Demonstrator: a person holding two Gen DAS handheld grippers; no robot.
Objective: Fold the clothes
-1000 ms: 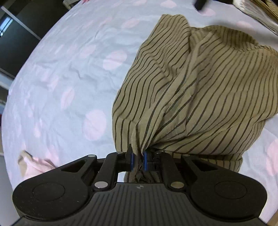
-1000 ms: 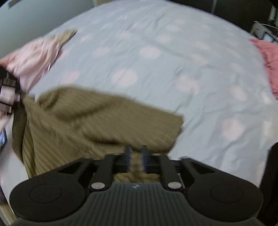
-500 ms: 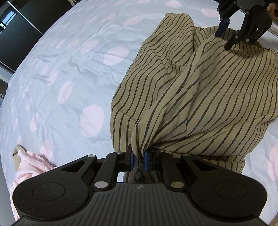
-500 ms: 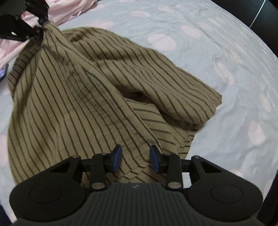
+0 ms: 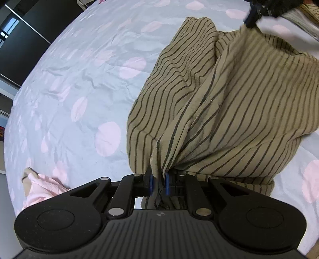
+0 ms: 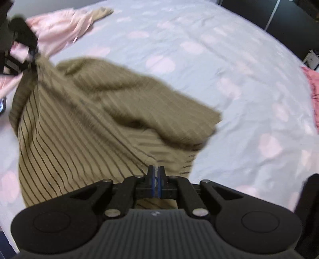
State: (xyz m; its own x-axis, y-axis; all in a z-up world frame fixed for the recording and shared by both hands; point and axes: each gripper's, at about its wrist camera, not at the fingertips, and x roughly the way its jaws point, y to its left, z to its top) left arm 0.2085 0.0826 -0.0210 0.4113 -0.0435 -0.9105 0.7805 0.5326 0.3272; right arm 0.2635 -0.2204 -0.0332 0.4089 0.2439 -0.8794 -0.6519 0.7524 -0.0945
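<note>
Over the left wrist camera, my left gripper (image 5: 158, 184) is clamped on a bunched corner of the olive striped garment (image 5: 235, 103), cloth pinched between the blue pads. From that pinch the fabric fans out and away across the pale blue bedsheet (image 5: 85, 85) with pink dots. At the far top right my right gripper (image 5: 252, 15) shows blurred, at the garment's opposite corner. A pink garment (image 5: 41, 187) lies crumpled at lower left. From the right wrist camera, motion-blurred, my right gripper (image 6: 156, 180) has its pads drawn together on a thin edge of the striped garment (image 6: 65, 139), which spreads left and up over the bedsheet (image 6: 229, 65). My left gripper (image 6: 31, 53) grips its far corner at upper left, beside the pink garment (image 6: 59, 33). A red cloth (image 6: 314, 95) sits at the right edge.
</note>
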